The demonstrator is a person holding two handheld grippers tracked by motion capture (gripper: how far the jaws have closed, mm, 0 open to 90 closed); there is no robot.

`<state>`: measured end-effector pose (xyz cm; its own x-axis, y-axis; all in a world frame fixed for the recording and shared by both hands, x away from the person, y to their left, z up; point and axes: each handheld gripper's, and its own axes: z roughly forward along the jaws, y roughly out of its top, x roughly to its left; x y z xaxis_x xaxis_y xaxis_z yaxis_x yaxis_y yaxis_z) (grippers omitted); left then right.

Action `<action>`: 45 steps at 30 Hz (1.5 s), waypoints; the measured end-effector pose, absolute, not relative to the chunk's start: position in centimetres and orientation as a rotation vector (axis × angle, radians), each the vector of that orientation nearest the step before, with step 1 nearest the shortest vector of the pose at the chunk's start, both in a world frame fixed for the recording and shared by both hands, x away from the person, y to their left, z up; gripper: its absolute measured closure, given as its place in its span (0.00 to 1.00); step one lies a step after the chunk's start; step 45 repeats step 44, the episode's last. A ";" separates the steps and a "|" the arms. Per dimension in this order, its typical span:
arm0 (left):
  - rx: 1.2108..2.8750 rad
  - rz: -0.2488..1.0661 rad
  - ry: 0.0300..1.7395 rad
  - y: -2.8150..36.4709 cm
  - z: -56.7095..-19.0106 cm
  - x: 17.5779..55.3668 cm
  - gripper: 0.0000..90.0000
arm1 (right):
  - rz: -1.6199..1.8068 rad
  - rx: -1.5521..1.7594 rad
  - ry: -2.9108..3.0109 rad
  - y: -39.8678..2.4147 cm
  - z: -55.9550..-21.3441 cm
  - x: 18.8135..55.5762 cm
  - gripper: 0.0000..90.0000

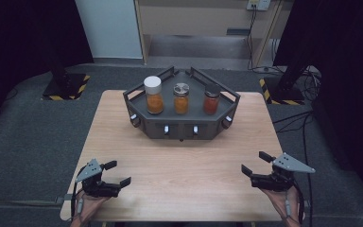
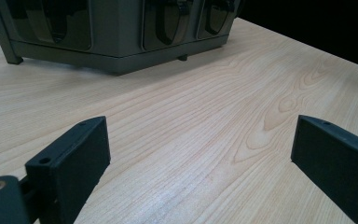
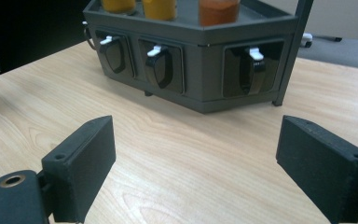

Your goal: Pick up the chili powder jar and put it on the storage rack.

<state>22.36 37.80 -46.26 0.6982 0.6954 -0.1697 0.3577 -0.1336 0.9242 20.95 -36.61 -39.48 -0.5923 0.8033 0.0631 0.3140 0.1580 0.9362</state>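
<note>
A dark grey angular rack (image 1: 137, 97) stands at the far middle of the wooden table (image 1: 179, 165). On its top shelf stand three jars: a white-lidded orange one (image 1: 153, 96), a silver-lidded orange one (image 1: 181, 99) and a dark-lidded red one (image 1: 211, 100). Small white-tipped levers (image 3: 159, 61) line its front faces. My left gripper (image 1: 117, 173) rests open near the front left corner, nothing between its jaws. My right gripper (image 1: 255, 162) is open near the front right, also holding nothing. Both point toward the rack (image 2: 112, 42), well short of it.
Bare tabletop (image 2: 223, 107) lies between the grippers and the rack. Beyond the table are stand bases with yellow-black tape (image 1: 64, 87), cables (image 1: 298, 75) on the grey floor at right, and a pale cabinet (image 1: 203, 21) at the back.
</note>
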 end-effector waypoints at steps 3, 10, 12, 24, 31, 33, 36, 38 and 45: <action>1.744 0.362 0.843 37.8 -46.2 22.4 0.04 | 1.417 1.063 1.985 -36.5 -40.1 20.7 0.13; 1.744 0.363 0.843 37.8 -46.3 22.4 0.04 | 1.402 1.098 1.992 -36.7 -41.5 20.6 0.13; 1.744 0.365 0.840 37.8 -46.2 22.3 0.04 | 1.404 1.101 1.989 -36.8 -41.8 20.5 0.13; 1.743 0.361 0.828 37.8 -46.3 22.4 0.04 | 1.402 1.078 1.983 -37.1 -42.9 20.4 0.13; 1.743 0.361 0.824 37.8 -46.3 22.4 0.04 | 1.408 1.084 1.993 -37.2 -43.0 20.5 0.13; 1.743 0.361 0.823 37.8 -46.3 22.4 0.04 | 1.410 1.085 1.997 -37.2 -43.0 20.6 0.13; 1.744 0.361 0.822 37.8 -46.3 22.5 0.04 | 1.408 1.083 1.999 -37.1 -43.0 20.6 0.13; 1.744 0.360 0.822 37.8 -46.3 22.5 0.04 | 1.412 1.091 2.000 -37.2 -43.0 20.7 0.13; 1.742 0.361 0.822 37.8 -46.3 22.4 0.04 | 1.408 1.088 2.004 -37.1 -43.0 20.7 0.13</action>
